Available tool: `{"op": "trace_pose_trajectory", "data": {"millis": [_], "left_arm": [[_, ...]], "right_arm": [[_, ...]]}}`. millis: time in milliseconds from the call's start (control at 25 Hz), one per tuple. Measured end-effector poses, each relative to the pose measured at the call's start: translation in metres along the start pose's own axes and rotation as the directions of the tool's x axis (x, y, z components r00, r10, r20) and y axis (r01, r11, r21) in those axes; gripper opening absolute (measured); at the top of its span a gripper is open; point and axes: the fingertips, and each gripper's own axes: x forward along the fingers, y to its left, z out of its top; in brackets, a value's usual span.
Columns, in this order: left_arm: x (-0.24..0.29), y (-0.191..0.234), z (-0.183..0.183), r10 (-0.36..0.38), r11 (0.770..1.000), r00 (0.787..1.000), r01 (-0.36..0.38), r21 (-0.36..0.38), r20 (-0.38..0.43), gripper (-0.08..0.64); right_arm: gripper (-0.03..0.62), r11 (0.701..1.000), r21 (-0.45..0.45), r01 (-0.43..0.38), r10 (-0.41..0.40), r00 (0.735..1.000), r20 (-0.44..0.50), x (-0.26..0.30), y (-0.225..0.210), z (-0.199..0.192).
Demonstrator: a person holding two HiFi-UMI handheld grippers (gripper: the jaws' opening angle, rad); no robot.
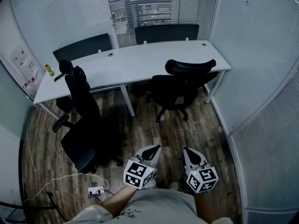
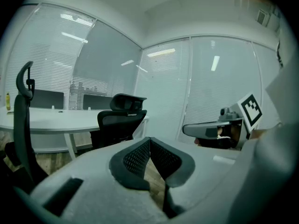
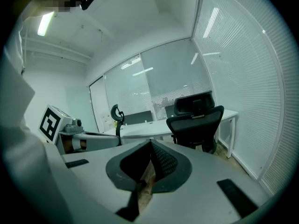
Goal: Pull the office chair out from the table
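Observation:
A black office chair (image 1: 184,84) stands at the right half of the white table (image 1: 135,62), its seat close under the table's near edge. It also appears ahead in the left gripper view (image 2: 122,120) and in the right gripper view (image 3: 198,118). A second black chair (image 1: 80,120) stands further from the table on the left, turned sideways. My left gripper (image 1: 154,149) and right gripper (image 1: 188,151) hover low near my body, well short of both chairs. The left gripper (image 2: 149,139) is shut and holds nothing. The right gripper (image 3: 150,143) is likewise shut and holds nothing.
Two more dark chairs (image 1: 84,46) (image 1: 167,33) sit behind the table. A yellow bottle (image 1: 48,70) and a dark flat object (image 1: 59,77) lie on its left end. A power strip (image 1: 96,190) with a white cable lies on the wood floor. Glass walls with blinds enclose the room.

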Motion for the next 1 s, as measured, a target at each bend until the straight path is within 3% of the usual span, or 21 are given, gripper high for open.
{"op": "trace_pose_trajectory", "data": {"millis": [520, 1000], "left_arm": [[-0.016, 0.035, -0.001, -0.055, 0.998, 0.998, 0.055, -0.019, 0.018, 0.011], [0.010, 0.064, 0.007, -0.053, 0.998, 0.999, 0.053, -0.017, 0.010, 0.011]], "right_arm": [[0.008, 1.000, -0.018, -0.002, 0.001, 1.000, -0.011, 0.029, 0.038, -0.005], [0.008, 1.000, -0.004, 0.005, -0.005, 1.000, -0.007, 0.062, 0.016, 0.001]]}}
